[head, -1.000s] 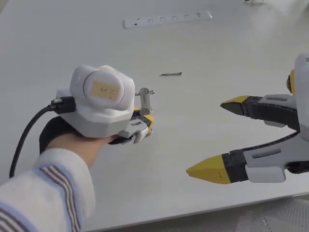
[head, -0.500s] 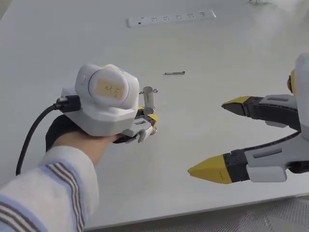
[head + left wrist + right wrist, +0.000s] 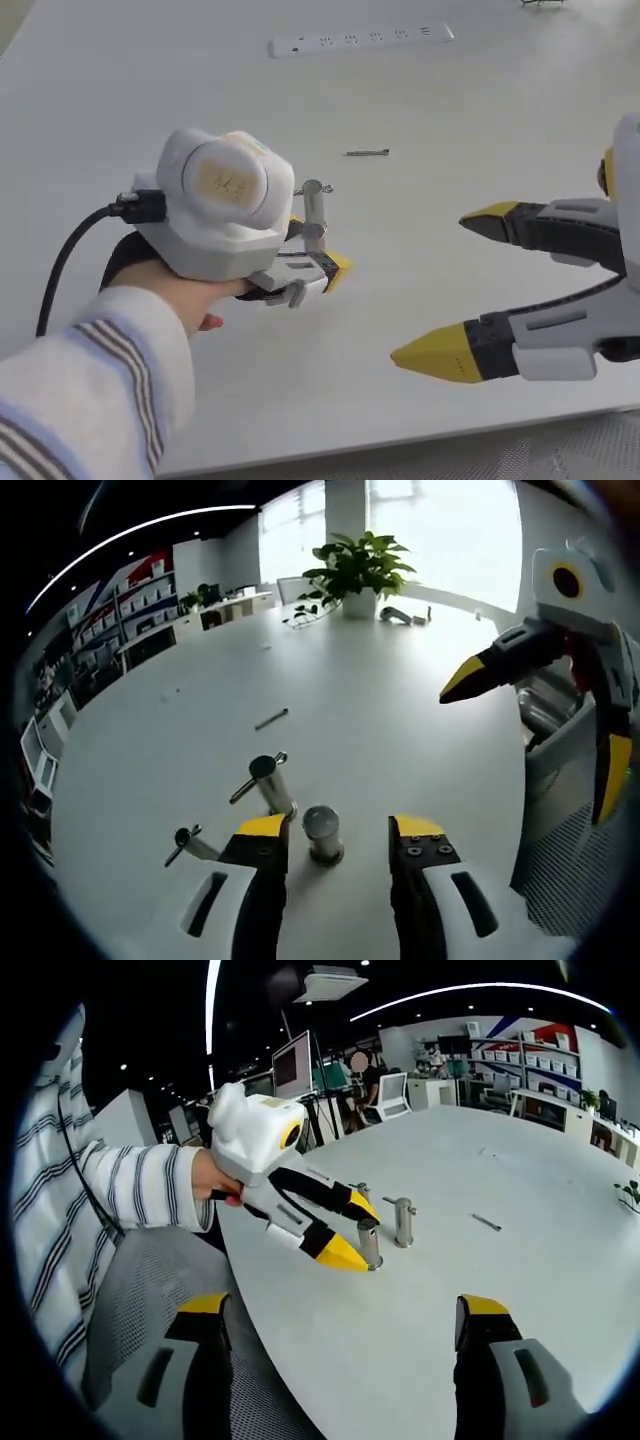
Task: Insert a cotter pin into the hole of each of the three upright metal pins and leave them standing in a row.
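Note:
Three upright metal pins stand close together on the white table [image 3: 480,120]. In the left gripper view a bare pin [image 3: 322,832] stands between my left gripper's [image 3: 340,826] spread jaws, with a gap on each side. Just beyond it is a pin with a cotter pin through it [image 3: 272,780], and a third one with a cotter pin [image 3: 190,840] stands to the left. A loose cotter pin [image 3: 271,718] [image 3: 367,153] lies farther out. My left gripper [image 3: 315,245] is open. My right gripper [image 3: 458,288] [image 3: 345,1310] hovers open and empty to the right, apart from the pins [image 3: 370,1245].
A white power strip [image 3: 360,40] lies at the far side of the table. A black cable [image 3: 60,270] trails from the left gripper. A potted plant [image 3: 360,570] stands at the table's far end. The table's near edge [image 3: 400,440] is close to the right gripper.
My left gripper's jaws have spread apart around the bare pin, the near yellow tip swinging out to the right. The right gripper has stayed put.

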